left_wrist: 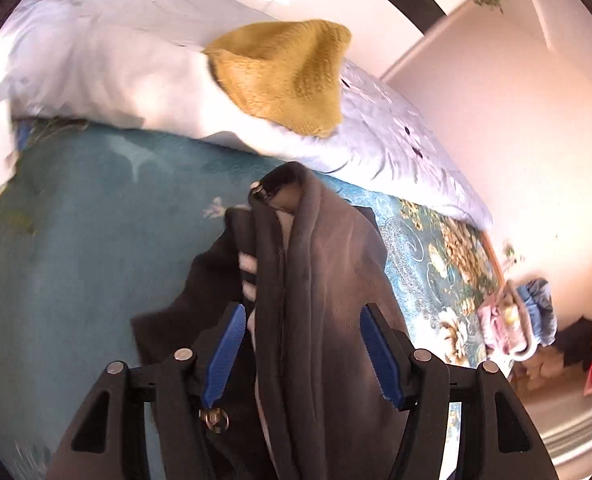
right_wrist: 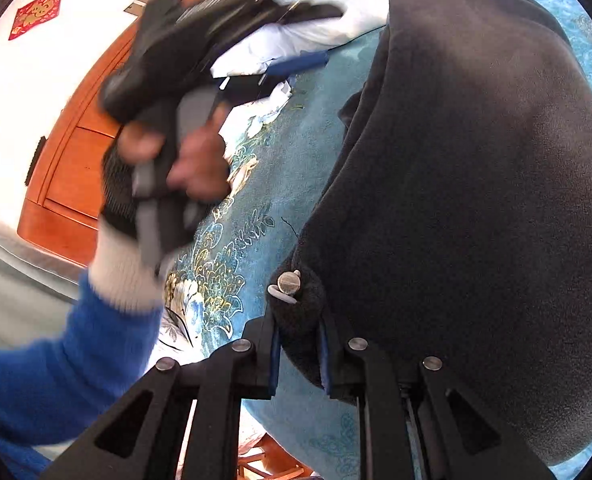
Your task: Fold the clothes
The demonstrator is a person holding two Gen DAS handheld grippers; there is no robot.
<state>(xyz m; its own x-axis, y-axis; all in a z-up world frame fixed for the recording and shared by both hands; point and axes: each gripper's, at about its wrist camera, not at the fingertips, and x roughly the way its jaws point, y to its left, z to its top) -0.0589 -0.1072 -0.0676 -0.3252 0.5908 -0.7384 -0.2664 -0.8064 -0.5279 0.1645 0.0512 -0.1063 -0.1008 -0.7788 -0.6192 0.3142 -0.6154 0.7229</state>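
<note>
Dark fuzzy fleece garment [right_wrist: 476, 200] hangs over the teal floral bedspread [right_wrist: 279, 184], right gripper [right_wrist: 299, 354] clamped on its snap-buttoned edge, left gripper [left_wrist: 302, 354] jaws apart around thick folds, pad contact unclear, the lower part cut off.

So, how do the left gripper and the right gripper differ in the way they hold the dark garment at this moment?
The left gripper has its jaws standing wide, with the dark garment hanging loosely between them. The right gripper has its jaws narrow, pinched on a thick edge of the same garment near a metal snap. Both point down toward the blue bedspread and have blue pads.
</note>
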